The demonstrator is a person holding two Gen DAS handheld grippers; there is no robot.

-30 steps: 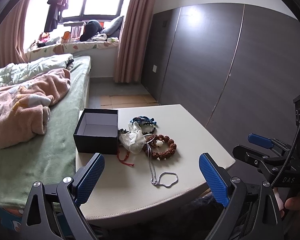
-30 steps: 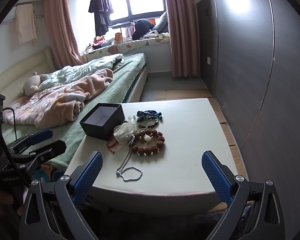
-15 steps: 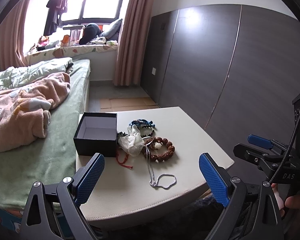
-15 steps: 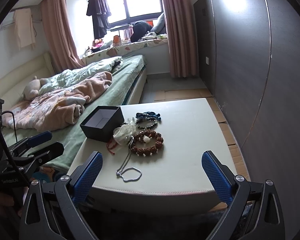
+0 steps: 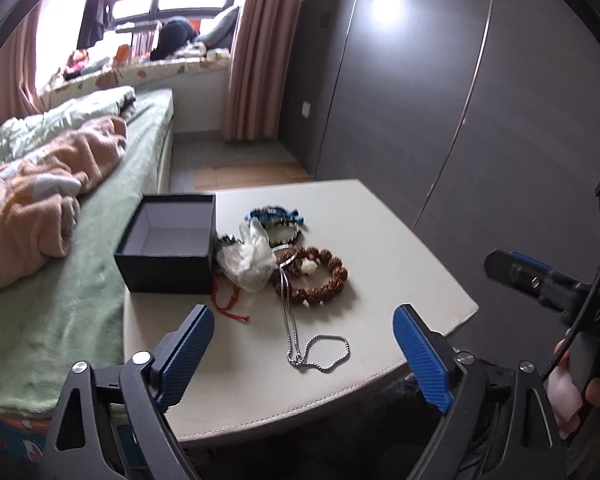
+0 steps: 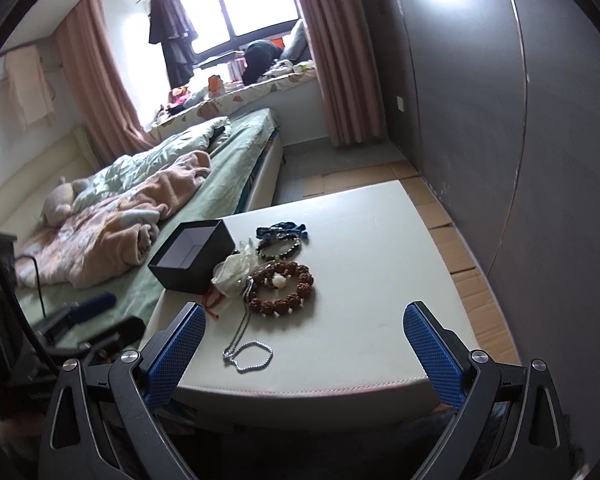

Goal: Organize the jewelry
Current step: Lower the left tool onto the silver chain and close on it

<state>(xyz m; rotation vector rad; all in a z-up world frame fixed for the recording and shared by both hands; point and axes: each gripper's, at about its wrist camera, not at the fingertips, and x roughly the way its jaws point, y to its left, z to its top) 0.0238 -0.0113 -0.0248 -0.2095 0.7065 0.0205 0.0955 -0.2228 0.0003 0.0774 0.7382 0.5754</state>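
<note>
- My left claw (image 5: 304,356) is spread wide with nothing in it. It hangs over the near edge of the table (image 5: 400,240).
- My right claw (image 6: 306,354) is spread wide too and holds nothing. It hangs over the same near edge.
- From the left claw's camera I can see my right claw off to the right side of the table, with my hand (image 5: 564,396) on its handle.
- All the places below are told from the black box (image 5: 168,248). It sits open at the left edge of the table, next to the bed (image 5: 52,320).
- Closest to my claws is the silver chain (image 5: 300,332). It lies in front of the box and to its right, with a loop at its near end.
- The red string (image 5: 228,304) lies just in front of the box's right corner.
- The clear plastic bag (image 5: 248,260) is crumpled right beside the box's right wall.
- The brown bead bracelet (image 5: 324,276) lies to the right of the bag. The top of the chain lies across it.
- A small white thing (image 6: 279,280) sits inside the brown ring.
- The dark bead bracelet (image 6: 280,249) lies farther back, right of the box.
- The blue band (image 6: 282,232) lies just behind the dark bracelet.
- On the bed, a pink blanket (image 6: 140,220) is bunched up to the left of the box.
</note>
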